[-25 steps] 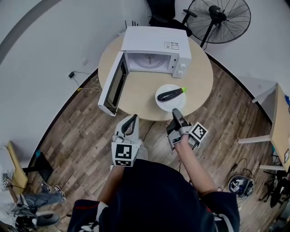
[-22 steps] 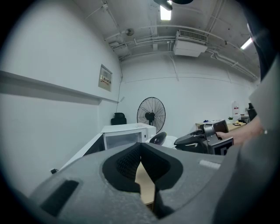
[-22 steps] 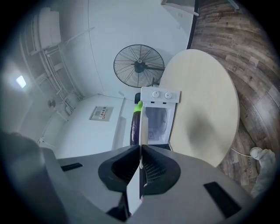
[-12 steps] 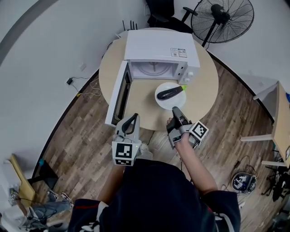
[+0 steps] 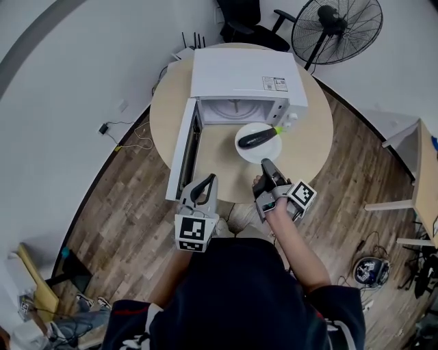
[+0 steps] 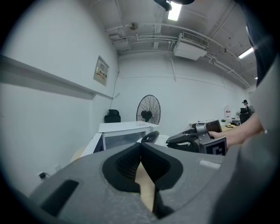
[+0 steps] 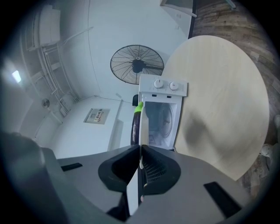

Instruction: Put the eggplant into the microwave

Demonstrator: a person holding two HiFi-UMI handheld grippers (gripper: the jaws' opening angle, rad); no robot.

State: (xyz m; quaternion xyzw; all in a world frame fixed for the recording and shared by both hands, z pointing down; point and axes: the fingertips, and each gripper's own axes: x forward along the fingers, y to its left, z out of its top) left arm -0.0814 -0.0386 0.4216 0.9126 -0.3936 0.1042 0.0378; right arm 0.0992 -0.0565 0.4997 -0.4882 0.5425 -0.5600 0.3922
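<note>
A dark purple eggplant (image 5: 259,137) with a green stem lies on a white plate (image 5: 248,150) just in front of the white microwave (image 5: 239,75). The microwave's door (image 5: 182,156) hangs wide open to the left. My right gripper (image 5: 267,165) is shut on the plate's near rim. In the right gripper view the plate (image 7: 141,124) shows edge-on between the jaws of the right gripper (image 7: 141,148), with the eggplant (image 7: 136,127) on it and the microwave's open cavity (image 7: 161,120) straight behind. My left gripper (image 5: 203,190) is shut and empty at the table's near edge, beside the door.
The round wooden table (image 5: 311,147) carries only the microwave and the plate. A standing fan (image 5: 335,27) and a black chair (image 5: 246,17) are behind it. Another table (image 5: 426,184) stands at the right. Cables lie on the wood floor (image 5: 116,198).
The plate with the eggplant has moved away from the table's near edge, up to the microwave's opening, with my right gripper on its rim. The left gripper stayed by the door.
</note>
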